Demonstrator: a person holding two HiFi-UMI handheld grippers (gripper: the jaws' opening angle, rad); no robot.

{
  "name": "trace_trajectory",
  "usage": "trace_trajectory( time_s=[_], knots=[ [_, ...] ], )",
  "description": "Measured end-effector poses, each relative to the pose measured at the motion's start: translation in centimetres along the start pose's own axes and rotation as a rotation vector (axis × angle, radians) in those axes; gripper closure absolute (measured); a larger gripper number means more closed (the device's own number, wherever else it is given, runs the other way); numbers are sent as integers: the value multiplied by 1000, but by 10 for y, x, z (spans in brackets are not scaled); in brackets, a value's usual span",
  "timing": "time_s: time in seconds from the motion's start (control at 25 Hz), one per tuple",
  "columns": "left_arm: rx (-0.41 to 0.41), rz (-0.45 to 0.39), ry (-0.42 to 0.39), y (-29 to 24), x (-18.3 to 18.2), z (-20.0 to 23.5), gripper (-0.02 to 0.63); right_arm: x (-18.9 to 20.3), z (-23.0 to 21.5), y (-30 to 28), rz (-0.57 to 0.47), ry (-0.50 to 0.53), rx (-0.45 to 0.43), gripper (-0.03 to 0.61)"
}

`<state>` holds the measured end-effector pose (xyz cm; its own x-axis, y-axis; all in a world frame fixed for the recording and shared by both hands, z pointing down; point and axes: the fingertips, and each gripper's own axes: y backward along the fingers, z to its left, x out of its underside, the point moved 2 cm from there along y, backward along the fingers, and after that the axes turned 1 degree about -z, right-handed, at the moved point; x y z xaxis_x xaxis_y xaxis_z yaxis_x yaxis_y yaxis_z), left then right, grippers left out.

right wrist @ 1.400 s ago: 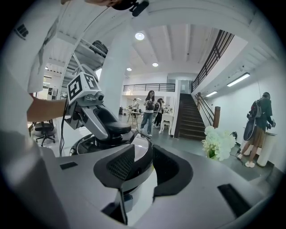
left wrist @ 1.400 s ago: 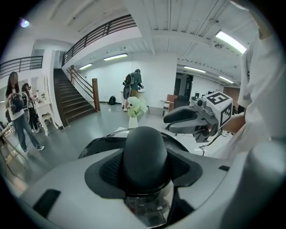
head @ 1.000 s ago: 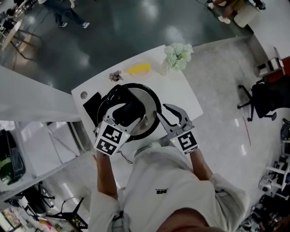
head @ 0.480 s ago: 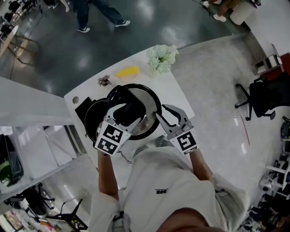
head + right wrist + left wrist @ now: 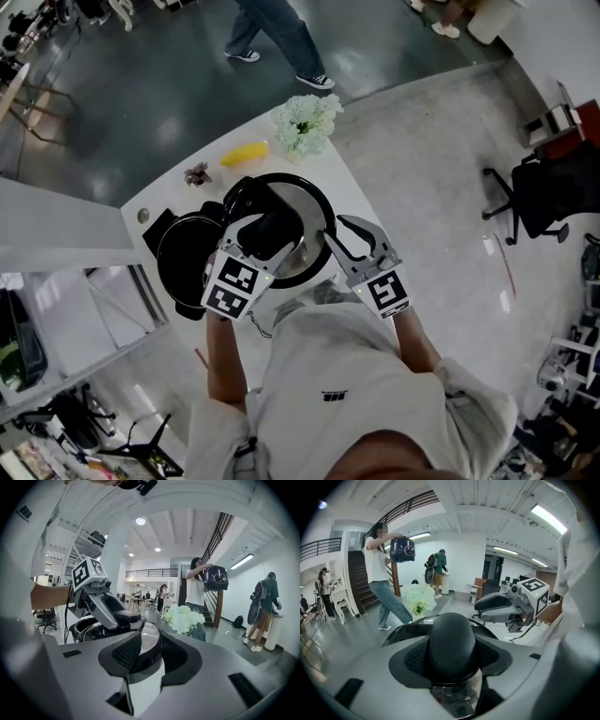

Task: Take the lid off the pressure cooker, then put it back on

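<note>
Both of my hand-held grippers are holding the round silver pressure-cooker lid with a black rim (image 5: 298, 204). The lid is off the cooker and is hanging just to its right in the head view.

My left gripper (image 5: 265, 232) is clamping its jaws on the lid's rounded black knob (image 5: 452, 639). In the left gripper view the knob is filling the gap between the two grey pads.

My right gripper (image 5: 336, 236) is meeting the lid from its right side. In the right gripper view the black rim is sitting wedged between the pads, with both pads touching it and the jaws standing fairly wide.

The open black round pot of the cooker (image 5: 183, 267) is standing on the white table (image 5: 354, 183). Its mouth is showing uncovered beside the lid's left edge, and the lid is overlapping only the pot's right rim as the head view sees it.

At the table's far end a bunch of white flowers (image 5: 305, 122) is standing, and a yellow object (image 5: 244, 153) is lying just beside it. Beyond the table a person in jeans (image 5: 272, 33) is walking across the dark floor.
</note>
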<state>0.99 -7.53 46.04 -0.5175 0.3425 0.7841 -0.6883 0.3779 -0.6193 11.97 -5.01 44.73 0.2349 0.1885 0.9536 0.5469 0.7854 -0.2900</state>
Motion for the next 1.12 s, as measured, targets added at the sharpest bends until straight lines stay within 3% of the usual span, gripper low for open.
trace_trajectory(
  time_s=[0.12, 0.56, 1.12],
  knots=[
    [4, 0, 3, -16, -6, -8, 328, 10, -13, 5, -21, 29, -1, 449],
    [3, 35, 44, -83, -4, -39, 328, 37, -46, 24, 47, -19, 13, 451],
    [-61, 74, 113, -152, 64, -49, 328, 119, -59, 17, 144, -71, 2, 453]
  ],
)
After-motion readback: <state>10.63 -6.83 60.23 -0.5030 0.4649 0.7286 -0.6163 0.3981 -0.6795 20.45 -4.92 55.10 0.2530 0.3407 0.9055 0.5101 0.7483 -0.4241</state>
